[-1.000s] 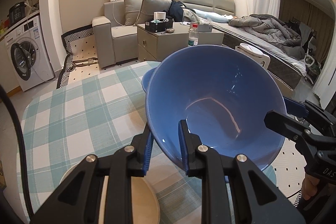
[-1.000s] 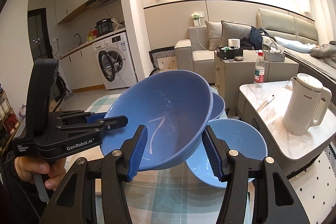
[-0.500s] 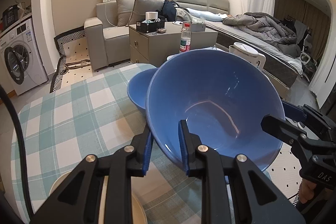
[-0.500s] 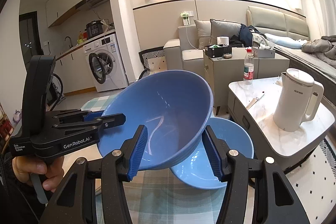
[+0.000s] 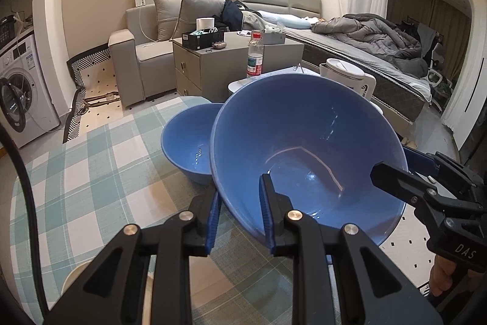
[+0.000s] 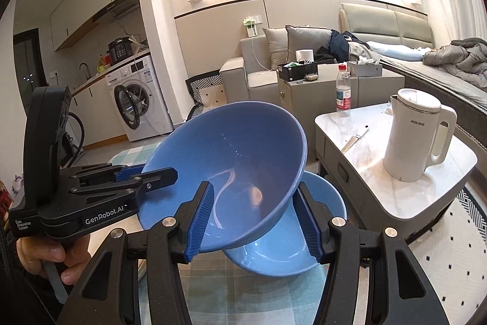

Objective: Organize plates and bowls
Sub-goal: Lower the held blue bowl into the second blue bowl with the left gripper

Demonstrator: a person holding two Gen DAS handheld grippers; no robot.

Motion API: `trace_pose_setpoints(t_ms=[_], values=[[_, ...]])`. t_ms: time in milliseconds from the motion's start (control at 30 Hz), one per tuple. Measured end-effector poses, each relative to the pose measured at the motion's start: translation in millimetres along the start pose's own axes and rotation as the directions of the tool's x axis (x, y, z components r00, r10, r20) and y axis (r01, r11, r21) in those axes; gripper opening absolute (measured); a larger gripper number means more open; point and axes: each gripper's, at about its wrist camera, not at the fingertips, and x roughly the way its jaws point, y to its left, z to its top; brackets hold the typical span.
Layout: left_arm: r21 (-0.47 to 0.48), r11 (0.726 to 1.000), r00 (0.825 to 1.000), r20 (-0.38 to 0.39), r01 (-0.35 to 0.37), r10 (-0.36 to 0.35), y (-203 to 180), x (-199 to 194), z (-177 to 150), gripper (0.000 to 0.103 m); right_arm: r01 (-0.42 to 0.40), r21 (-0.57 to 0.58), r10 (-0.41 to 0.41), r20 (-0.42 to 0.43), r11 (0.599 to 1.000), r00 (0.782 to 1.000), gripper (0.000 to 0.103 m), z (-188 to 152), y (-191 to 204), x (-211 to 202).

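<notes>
- Your left gripper (image 5: 239, 210): fingers closed on the near rim of the large blue bowl (image 5: 307, 160), one finger inside the wall, one outside. It points forward and down.
- Your right gripper (image 6: 255, 221): its fingers straddle the same bowl's rim on the opposite side, one pad inside, one under the outer wall; whether the pads press on it cannot be told. In the left wrist view it enters from the right edge, and part of your hand (image 5: 444, 276) shows beneath it.
- Your left hand (image 6: 51, 255): wrapped round the gripper handle, low at the left of the right wrist view.
- Large blue bowl: held off the desk between both grippers, tilted, its mouth facing up and toward the cameras. It is round, with no long axis.
- Second blue bowl (image 5: 188, 142): upright on the desk, just behind and partly beneath the held one.
- Desk (image 5: 91, 172): covered with a green and white checked cloth; a pale plate edge (image 5: 77, 279) shows at its near side.
- Side table (image 6: 395, 172): marble top, carrying a white kettle (image 6: 417, 136), a water bottle (image 6: 343, 93) and a knife (image 6: 354, 139).
- Room beyond: grey sofa (image 5: 143, 51), cabinet (image 5: 213, 63), bed (image 5: 365, 47), washing machine (image 6: 137, 102).
</notes>
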Motion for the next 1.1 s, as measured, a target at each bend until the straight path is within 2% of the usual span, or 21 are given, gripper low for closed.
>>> trace_pose_setpoints(t_ms=[633,1100], values=[[0.026,0.999,0.998,-0.054,0.034,-0.032,-18.8,36.6,2.9,0.023,0.065,0.056,-0.062,-0.055,0.996,0.997,0.056,-1.5,-29.8,20.6],[0.050,0.998,0.996,-0.088,0.023,-0.019,-26.0,60.7,-4.7,0.023,0.111,0.045,-0.105,-0.125,0.993,0.987,0.056,-9.9,-43.3,45.2]])
